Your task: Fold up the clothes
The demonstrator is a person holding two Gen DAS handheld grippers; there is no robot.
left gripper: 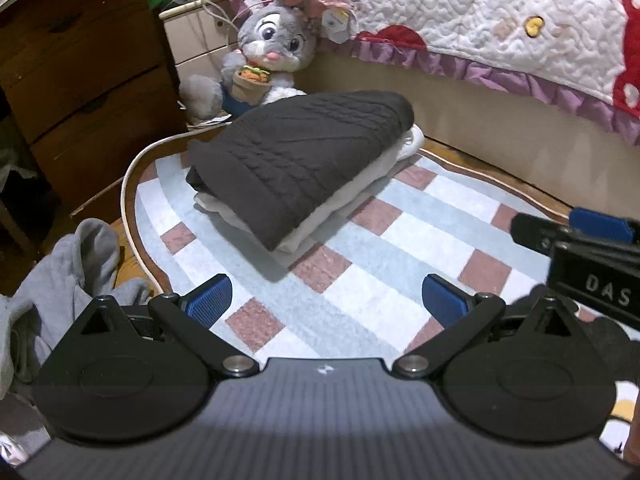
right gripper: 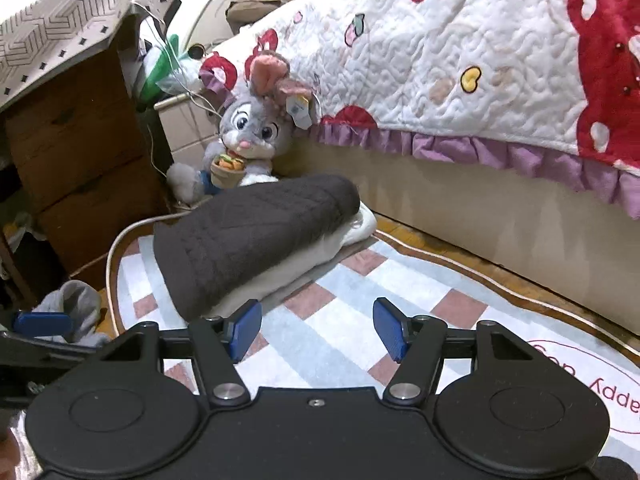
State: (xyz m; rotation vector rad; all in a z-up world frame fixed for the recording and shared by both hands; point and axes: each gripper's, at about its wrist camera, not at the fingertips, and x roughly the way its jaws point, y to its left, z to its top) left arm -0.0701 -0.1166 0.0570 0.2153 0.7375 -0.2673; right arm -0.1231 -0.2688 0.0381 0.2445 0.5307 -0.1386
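Note:
A folded dark brown knit sweater [left gripper: 296,160] [right gripper: 248,236] lies on top of a folded white garment [left gripper: 320,220] [right gripper: 304,264] on the checked rug [left gripper: 400,248] [right gripper: 352,320]. My left gripper [left gripper: 326,300] hangs open over bare rug, short of the stack, nothing between its blue pads. My right gripper [right gripper: 318,330] is open too, its jaws still widening, empty; its left pad [right gripper: 246,330] is close to the stack's near corner. A crumpled grey garment [left gripper: 60,288] [right gripper: 76,304] lies off the rug at the left. The right gripper's tip [left gripper: 600,236] shows at the right edge of the left wrist view.
A plush rabbit [left gripper: 264,52] [right gripper: 248,140] sits behind the stack against the bed [left gripper: 500,120] [right gripper: 500,208], which carries a quilted red-and-white cover. A wooden drawer chest [left gripper: 80,80] [right gripper: 80,160] stands at the left. A white cable [left gripper: 128,184] runs along the rug's edge.

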